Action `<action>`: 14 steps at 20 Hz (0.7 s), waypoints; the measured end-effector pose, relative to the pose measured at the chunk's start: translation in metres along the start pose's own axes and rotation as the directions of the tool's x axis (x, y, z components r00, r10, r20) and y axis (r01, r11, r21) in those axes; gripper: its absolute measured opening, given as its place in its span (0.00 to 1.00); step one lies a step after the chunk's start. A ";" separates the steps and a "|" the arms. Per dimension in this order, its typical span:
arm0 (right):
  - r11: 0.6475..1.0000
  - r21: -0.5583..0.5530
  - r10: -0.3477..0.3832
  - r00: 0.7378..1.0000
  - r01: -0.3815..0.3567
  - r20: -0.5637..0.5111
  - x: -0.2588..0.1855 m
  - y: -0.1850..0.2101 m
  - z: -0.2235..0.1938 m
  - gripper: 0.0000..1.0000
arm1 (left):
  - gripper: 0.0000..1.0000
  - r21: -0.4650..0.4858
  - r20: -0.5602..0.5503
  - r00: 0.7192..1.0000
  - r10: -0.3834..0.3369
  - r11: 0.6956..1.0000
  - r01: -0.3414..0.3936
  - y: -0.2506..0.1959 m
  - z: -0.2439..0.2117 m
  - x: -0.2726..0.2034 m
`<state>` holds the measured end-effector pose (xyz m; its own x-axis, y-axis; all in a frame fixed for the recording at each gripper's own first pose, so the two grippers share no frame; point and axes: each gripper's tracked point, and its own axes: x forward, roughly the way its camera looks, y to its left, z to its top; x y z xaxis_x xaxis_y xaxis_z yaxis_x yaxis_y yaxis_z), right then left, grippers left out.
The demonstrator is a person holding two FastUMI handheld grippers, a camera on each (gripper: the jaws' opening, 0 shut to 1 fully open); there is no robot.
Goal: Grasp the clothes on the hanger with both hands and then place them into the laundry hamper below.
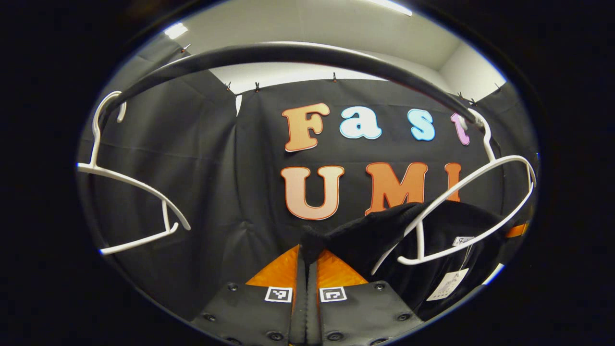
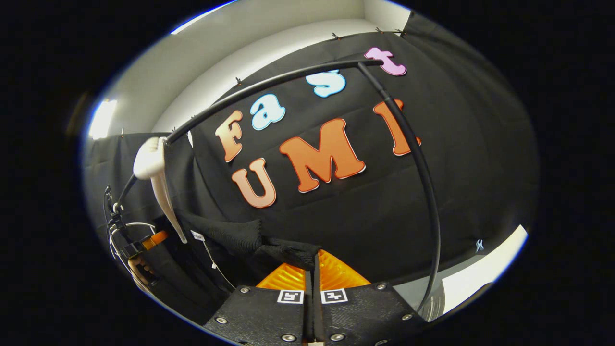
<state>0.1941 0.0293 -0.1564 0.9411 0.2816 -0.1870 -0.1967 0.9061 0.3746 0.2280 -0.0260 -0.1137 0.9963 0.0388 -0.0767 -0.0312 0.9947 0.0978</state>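
Pinched in the left gripper, a fold of the black garment hangs off its white hanger. Right gripper pinches another fold (hamper unseen); next, probably lift clear, then lower.

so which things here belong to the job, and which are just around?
Job: black garment, white hanger carrying it, left gripper and right gripper, each shut on the garment.

Around: empty white hanger, black rail, paper tag.
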 end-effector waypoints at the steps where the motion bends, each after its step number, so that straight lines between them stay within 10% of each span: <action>1: 1.000 -0.004 -0.007 1.000 0.007 -0.011 0.003 -0.004 -0.009 0.00 | 0.07 -0.005 -0.014 1.000 0.003 1.000 -0.003 0.003 -0.010 0.001; 14: 0.995 -0.051 -0.093 0.984 0.086 -0.149 0.009 -0.042 -0.134 0.00 | 0.10 -0.042 -0.164 0.985 -0.043 0.998 0.037 -0.008 -0.134 -0.027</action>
<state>0.1739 0.0356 -0.2955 0.9037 0.2403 -0.3543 -0.1287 0.9418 0.3104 0.1907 -0.0220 -0.2455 0.9700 0.0110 -0.2430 0.0020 0.9986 0.0533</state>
